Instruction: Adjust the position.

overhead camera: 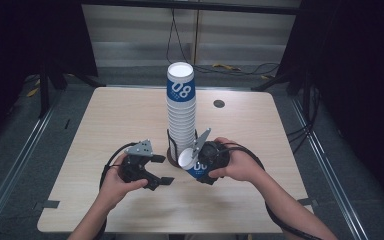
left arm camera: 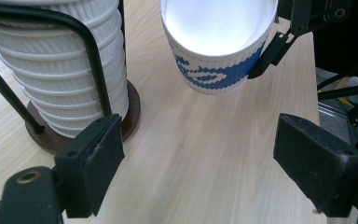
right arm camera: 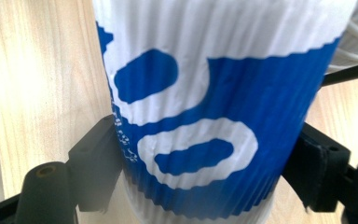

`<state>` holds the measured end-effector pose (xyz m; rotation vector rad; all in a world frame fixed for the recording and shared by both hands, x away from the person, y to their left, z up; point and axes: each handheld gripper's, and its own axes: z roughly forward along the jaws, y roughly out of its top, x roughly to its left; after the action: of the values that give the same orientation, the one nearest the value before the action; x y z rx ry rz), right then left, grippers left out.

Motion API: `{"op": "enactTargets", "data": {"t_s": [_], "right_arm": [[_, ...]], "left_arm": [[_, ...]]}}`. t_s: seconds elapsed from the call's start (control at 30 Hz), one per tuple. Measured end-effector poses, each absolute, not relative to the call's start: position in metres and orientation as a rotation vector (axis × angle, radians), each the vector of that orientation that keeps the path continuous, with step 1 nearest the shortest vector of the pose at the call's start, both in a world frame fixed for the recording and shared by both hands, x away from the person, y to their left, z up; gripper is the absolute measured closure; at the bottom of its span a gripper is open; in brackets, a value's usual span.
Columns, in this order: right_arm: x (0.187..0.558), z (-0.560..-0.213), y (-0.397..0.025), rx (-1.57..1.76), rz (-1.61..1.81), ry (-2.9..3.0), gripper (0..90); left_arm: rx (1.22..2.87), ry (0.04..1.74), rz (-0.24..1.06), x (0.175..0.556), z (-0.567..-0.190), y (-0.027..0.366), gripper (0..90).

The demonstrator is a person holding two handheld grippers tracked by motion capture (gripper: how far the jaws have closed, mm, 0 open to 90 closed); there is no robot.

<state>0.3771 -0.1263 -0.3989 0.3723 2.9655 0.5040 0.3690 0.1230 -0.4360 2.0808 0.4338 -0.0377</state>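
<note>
Both jaws of my right gripper point(right arm camera: 200, 172) pressed the ribbed sides of a blue-and-white paper cup point(right arm camera: 209, 107), tipped on its side above the table point(overhead camera: 110, 120), its mouth toward my left gripper point(overhead camera: 152, 170), which gaped wide with nothing in it. Just beside the cup rose the stack of cups point(overhead camera: 181, 115) in its black wire holder point(left arm camera: 91, 56).

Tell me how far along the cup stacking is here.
A tall cup stack already stands in the wire holder. The right gripper is shut on a single blue-and-white cup, held tilted beside the stack. That cup is not yet on top. The left gripper is open, empty.
</note>
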Motion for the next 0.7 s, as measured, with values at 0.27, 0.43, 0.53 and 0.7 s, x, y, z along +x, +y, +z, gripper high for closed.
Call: {"op": "enactTargets", "data": {"t_s": [0.27,0.43,0.53,0.7], "right_arm": [[0.375,-0.397,-0.117,0.329,0.474,2.978,21.0],[0.376,-0.396,-0.113,0.325,0.463,2.981,21.0],[0.378,-0.397,-0.112,0.297,0.459,2.99,21.0],[0.38,-0.4,-0.11,0.276,0.431,3.004,21.0]], "left_arm": [[2.069,0.429,-0.032,0.366,-0.432,0.126,15.7],[2.071,0.428,-0.034,0.367,-0.432,0.127,15.8],[2.069,0.427,-0.04,0.367,-0.433,0.126,15.8],[2.069,0.426,-0.043,0.368,-0.434,0.125,15.7]]}}
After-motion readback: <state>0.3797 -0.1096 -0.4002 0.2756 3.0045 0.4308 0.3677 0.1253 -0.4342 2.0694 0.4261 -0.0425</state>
